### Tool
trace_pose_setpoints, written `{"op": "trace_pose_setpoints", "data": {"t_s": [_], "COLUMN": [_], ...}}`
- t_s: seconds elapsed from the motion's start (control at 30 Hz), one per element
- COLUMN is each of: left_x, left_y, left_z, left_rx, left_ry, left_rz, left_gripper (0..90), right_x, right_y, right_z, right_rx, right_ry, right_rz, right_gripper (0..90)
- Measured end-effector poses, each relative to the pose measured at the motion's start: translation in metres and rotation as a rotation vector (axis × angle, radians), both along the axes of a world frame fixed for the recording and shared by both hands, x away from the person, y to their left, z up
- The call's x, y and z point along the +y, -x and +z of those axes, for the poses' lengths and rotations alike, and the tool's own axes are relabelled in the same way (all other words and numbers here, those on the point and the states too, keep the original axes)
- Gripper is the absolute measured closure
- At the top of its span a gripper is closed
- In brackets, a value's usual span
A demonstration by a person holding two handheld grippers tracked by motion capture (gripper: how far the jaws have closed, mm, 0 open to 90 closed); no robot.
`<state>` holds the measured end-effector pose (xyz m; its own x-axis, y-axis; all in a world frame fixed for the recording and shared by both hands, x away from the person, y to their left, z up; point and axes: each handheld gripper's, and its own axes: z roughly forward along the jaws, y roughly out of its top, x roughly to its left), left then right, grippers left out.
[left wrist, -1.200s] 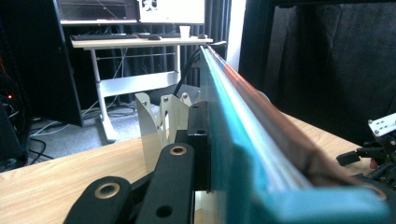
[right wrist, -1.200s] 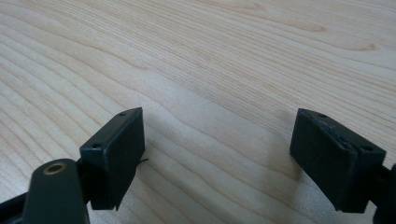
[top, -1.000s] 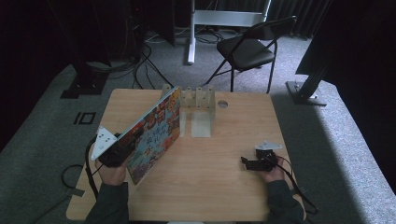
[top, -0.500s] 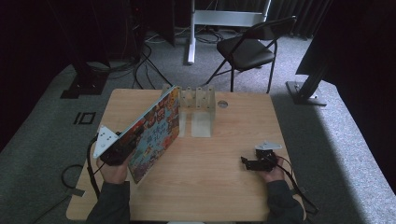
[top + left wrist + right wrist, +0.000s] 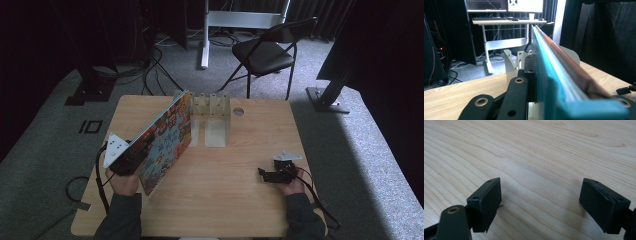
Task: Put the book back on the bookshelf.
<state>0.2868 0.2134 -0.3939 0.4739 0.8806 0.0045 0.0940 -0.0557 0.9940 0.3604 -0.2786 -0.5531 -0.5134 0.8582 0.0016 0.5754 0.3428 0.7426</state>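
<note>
A large book with a bright cartoon cover (image 5: 167, 137) stands tilted on its long edge across the left half of the wooden table (image 5: 240, 200). My left gripper (image 5: 141, 148) is shut on its near end. The far end of the book reaches the left side of a white metal rack with upright dividers (image 5: 210, 102). In the left gripper view the book (image 5: 554, 65) runs edge-on away from me, and the rack (image 5: 510, 60) stands just behind it. My right gripper (image 5: 262, 175) rests low at the table's right side, open, with only bare wood (image 5: 549, 150) between its jaws.
A round cable hole (image 5: 238, 111) lies in the tabletop to the right of the rack. A black folding chair (image 5: 265, 50) stands on the carpet beyond the table. A desk with monitors (image 5: 506, 21) is farther back. Cables trail off the table's left edge.
My left gripper has shifted slightly right and forward with the book, which now stands a little steeper against the rack. The right gripper has stayed where it was.
</note>
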Motion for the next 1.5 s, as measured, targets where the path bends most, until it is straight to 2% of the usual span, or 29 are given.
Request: {"op": "trace_pose_setpoints", "data": {"t_s": [1.5], "left_x": [-0.014], "left_y": [-0.012], "left_z": [-0.002], "left_rx": [-0.006], "left_ry": [0.017], "left_rz": [0.107], "left_gripper": [80.7], "right_x": [0.0], "right_y": [0.0], "right_z": [0.0], "right_rx": [0.0], "right_ry": [0.0], "right_rz": [0.0], "right_gripper": [17.6]}}
